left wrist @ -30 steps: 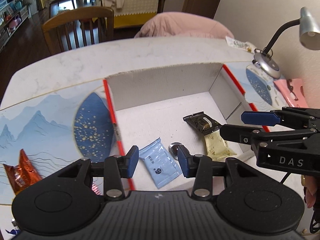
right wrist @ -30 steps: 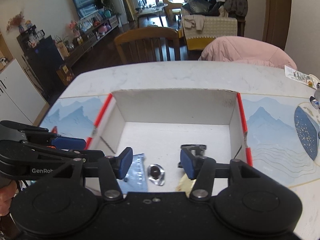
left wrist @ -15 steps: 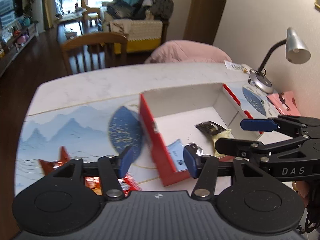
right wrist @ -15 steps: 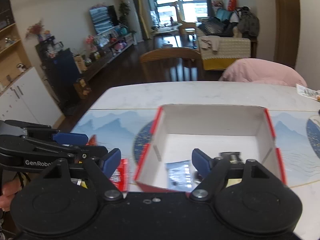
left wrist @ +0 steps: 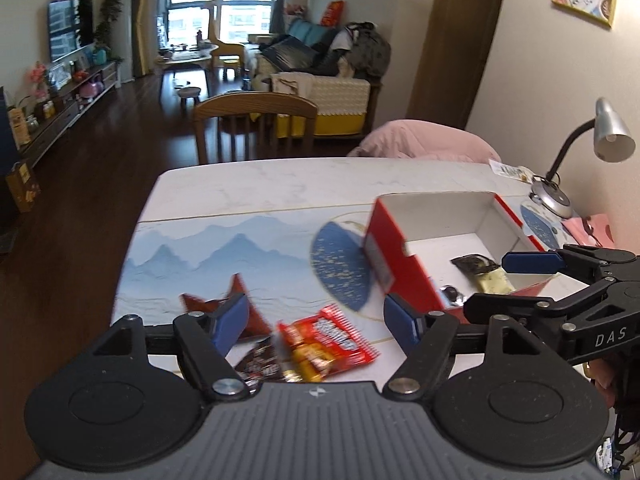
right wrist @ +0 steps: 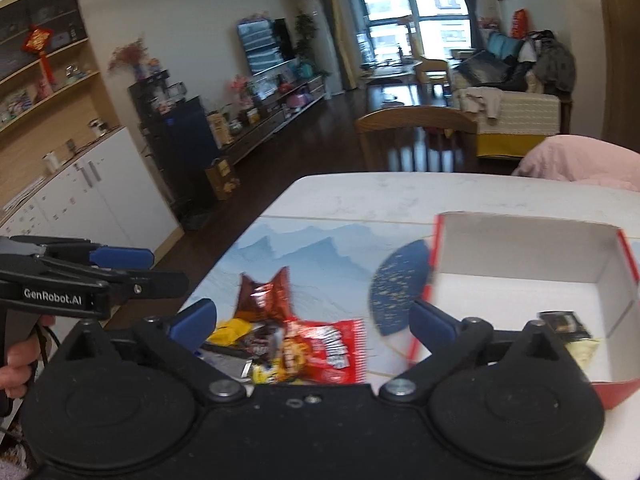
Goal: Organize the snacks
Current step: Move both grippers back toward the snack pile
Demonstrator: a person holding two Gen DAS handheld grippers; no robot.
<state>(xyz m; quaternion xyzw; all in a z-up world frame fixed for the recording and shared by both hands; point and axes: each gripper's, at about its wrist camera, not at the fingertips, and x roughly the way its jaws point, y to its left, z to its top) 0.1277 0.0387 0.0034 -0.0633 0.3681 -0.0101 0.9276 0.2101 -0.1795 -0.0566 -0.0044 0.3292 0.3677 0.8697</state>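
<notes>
Both grippers hang empty above the table (left wrist: 248, 184), jaws apart, a stance that suits choosing the next snack. The left gripper (left wrist: 316, 320) frames the loose pile (left wrist: 316, 348) near the table's near edge: a red packet (right wrist: 332, 346) on top, a brown packet (left wrist: 236, 304) toward the left edge. The right gripper (right wrist: 312, 322) looks at the same pile. The box (left wrist: 400, 256) stands just right of it, toward the table's right edge, holding a dark bar (left wrist: 474, 266) and other snacks already sorted.

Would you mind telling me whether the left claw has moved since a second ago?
Yes. The left claw moved left, from over the red box to the loose snacks.
</notes>
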